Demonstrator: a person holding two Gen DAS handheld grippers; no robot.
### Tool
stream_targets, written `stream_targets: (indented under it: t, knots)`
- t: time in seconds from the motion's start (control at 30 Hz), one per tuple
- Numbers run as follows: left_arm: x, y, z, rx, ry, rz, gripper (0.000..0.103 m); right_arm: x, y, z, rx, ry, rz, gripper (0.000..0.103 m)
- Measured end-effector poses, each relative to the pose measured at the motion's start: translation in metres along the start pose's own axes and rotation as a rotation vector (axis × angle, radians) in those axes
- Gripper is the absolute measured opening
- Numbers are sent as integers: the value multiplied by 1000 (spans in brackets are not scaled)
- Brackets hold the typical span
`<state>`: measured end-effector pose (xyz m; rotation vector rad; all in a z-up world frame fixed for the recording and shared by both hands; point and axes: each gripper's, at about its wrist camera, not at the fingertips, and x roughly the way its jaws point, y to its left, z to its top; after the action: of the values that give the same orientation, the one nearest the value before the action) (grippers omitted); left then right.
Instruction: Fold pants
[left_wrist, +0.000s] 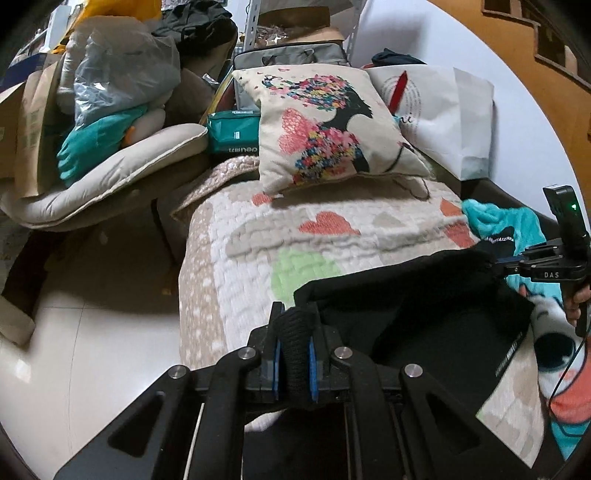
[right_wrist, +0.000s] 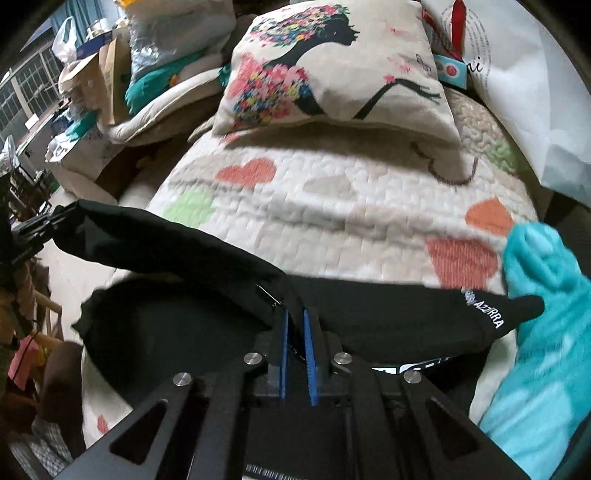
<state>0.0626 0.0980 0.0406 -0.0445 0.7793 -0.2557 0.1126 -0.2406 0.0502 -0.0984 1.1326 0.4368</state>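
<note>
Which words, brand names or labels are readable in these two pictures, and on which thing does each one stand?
"DAS": on the right tool.
"AZZURRA" (first letters blurred): white print on the black pants.
Larger white print on the pants near the tool: cut off, unreadable.
Teal package: white print appears upside down, unreadable.
White paper bag: small ring of text, too small; only "i" is clear.

The black pants (left_wrist: 406, 306) run off the bottom of the left wrist view behind the left tool (left_wrist: 294, 347), so their lower part is hidden. In the right wrist view the white lettering (right_wrist: 487, 312) on the pants is partly unreadable, and a second print at lower centre is covered by the right tool (right_wrist: 295, 347). The turquoise fleece (right_wrist: 543, 332) at the right edge is smeared and cut off.
</note>
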Motion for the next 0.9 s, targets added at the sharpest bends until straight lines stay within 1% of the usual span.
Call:
stream_targets:
  t: [0.1, 0.27, 0.37, 0.43, 0.57, 0.63, 0.77, 0.9]
  knots:
    - [-9, -6, -21, 2, 6, 12, 10, -3, 8, -21, -9, 20, -10, 9]
    - [-16, -12, -58, -11, 39, 27, 10, -2, 20, -52, -33, 65, -27, 9]
    - [-20, -12, -81, -30, 61, 26, 10, 0, 28, -71, -55, 103, -39, 9]
    - [-23, -15, -93, -22, 70, 39, 11, 2, 35, -85, -74, 135, -38, 9]
    - [-26, -25, -109, 26, 88, 70, 11, 12, 46, -105, -106, 194, -54, 9]
    - [-27, -27, -115, 31, 95, 76, 11, 18, 53, -112, -133, 225, -70, 9]
    - [-30, -27, -125, 28, 109, 86, 11, 20, 58, -116, -150, 243, -89, 9]
    - [-32, -31, -130, 51, 127, 107, 14, 23, 64, -120, -174, 262, -111, 10]
